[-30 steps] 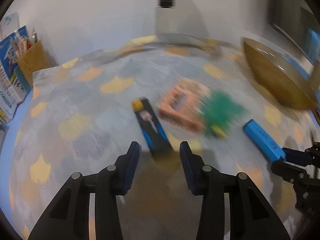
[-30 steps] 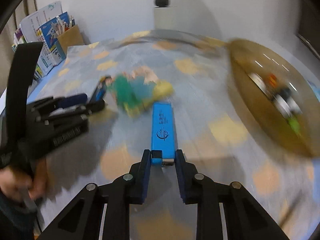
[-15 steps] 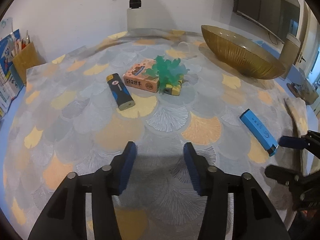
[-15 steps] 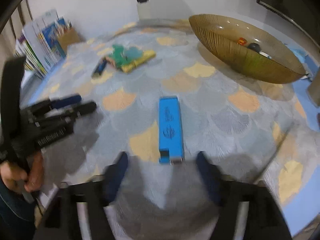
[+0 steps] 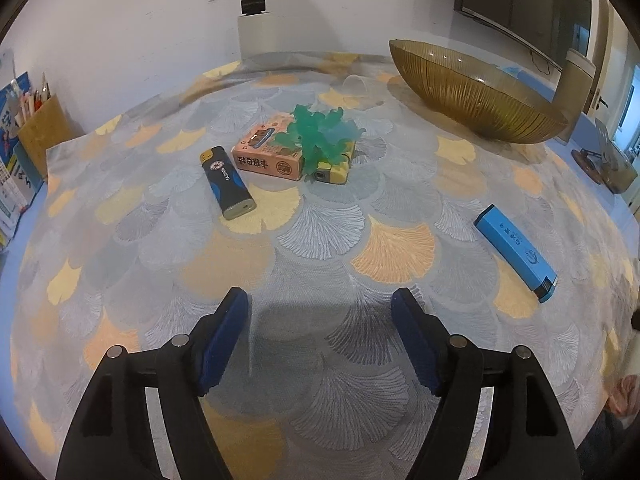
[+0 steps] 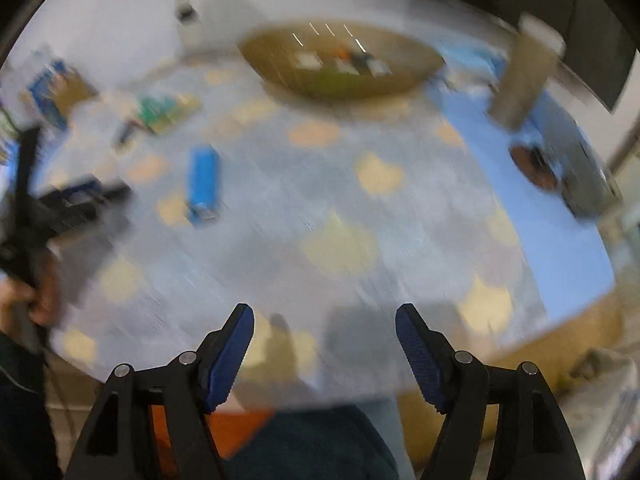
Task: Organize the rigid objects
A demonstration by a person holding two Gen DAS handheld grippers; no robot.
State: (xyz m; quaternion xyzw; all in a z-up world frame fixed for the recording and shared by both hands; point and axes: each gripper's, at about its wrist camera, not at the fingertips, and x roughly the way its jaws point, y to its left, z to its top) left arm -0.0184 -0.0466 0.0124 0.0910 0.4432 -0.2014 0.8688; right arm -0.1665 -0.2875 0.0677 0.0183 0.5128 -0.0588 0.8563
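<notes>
On the patterned tablecloth (image 5: 320,240) lie a dark blue lighter (image 5: 227,182), an orange box (image 5: 267,156) with a green plastic plant (image 5: 322,136) on a yellow block, and a light blue lighter (image 5: 515,253) at the right. My left gripper (image 5: 320,336) hovers over bare cloth well short of them, its jaws opening with nothing between them. In the blurred right wrist view my right gripper (image 6: 325,346) stands open and empty near the table's front edge, far back from the light blue lighter (image 6: 204,184).
A large amber glass bowl (image 5: 476,92) stands at the back right; in the right wrist view the bowl (image 6: 340,62) holds several small items. A pencil holder (image 5: 40,124) and books sit at the far left. A hand (image 6: 32,296) holds the left gripper.
The right gripper let go of the light blue lighter, opened, and pulled back and to the right. The left gripper drew back from the dark blue lighter and widened its jaws.
</notes>
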